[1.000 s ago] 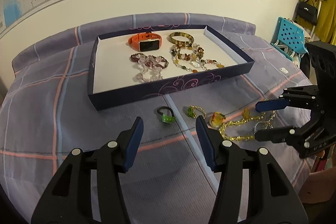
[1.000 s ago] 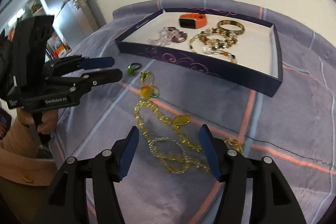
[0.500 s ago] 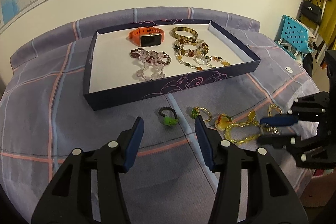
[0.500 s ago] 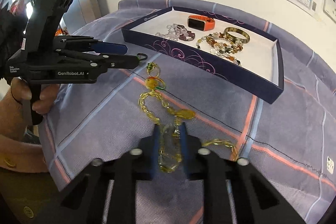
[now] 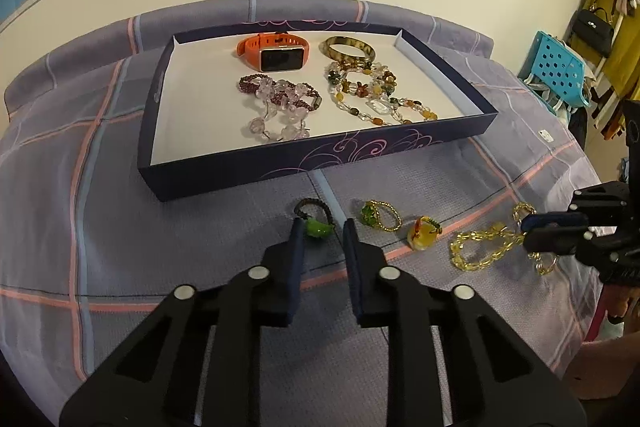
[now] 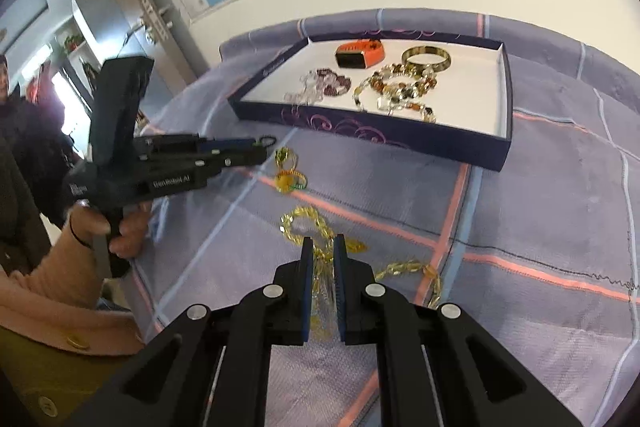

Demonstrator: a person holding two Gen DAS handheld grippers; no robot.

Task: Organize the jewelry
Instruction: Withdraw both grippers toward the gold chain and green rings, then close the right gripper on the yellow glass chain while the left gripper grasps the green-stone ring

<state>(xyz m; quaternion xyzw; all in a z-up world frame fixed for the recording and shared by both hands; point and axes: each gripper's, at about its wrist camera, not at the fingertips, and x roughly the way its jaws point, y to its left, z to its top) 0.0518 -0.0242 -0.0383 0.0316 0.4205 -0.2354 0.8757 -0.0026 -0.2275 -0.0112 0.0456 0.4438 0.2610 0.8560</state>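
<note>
A dark blue tray [image 5: 280, 171] [image 6: 384, 137] on the plaid cloth holds an orange watch [image 5: 276, 53], a bangle [image 5: 347, 47] and bead bracelets [image 5: 280, 99]. On the cloth lie a green-stone ring [image 5: 314, 223], a green and gold ring [image 5: 380, 215], a yellow-stone ring [image 5: 422, 233] and a yellow bead necklace [image 5: 480, 247] [image 6: 304, 223]. My left gripper [image 5: 320, 227] [image 6: 262, 149] is half closed around the green-stone ring; the pads stand just apart from the stone. My right gripper [image 6: 322, 243] [image 5: 534, 231] is shut on the yellow necklace.
The tray's near wall stands just beyond the loose rings. The table edge falls away at the right, with a blue plastic chair [image 5: 556, 75] and hanging bags [image 5: 596, 27] beyond. A wall with maps lies behind the table.
My left gripper moved forward to the green-stone ring and narrowed its fingers around it. My right gripper closed on the yellow necklace and has started lifting it.
</note>
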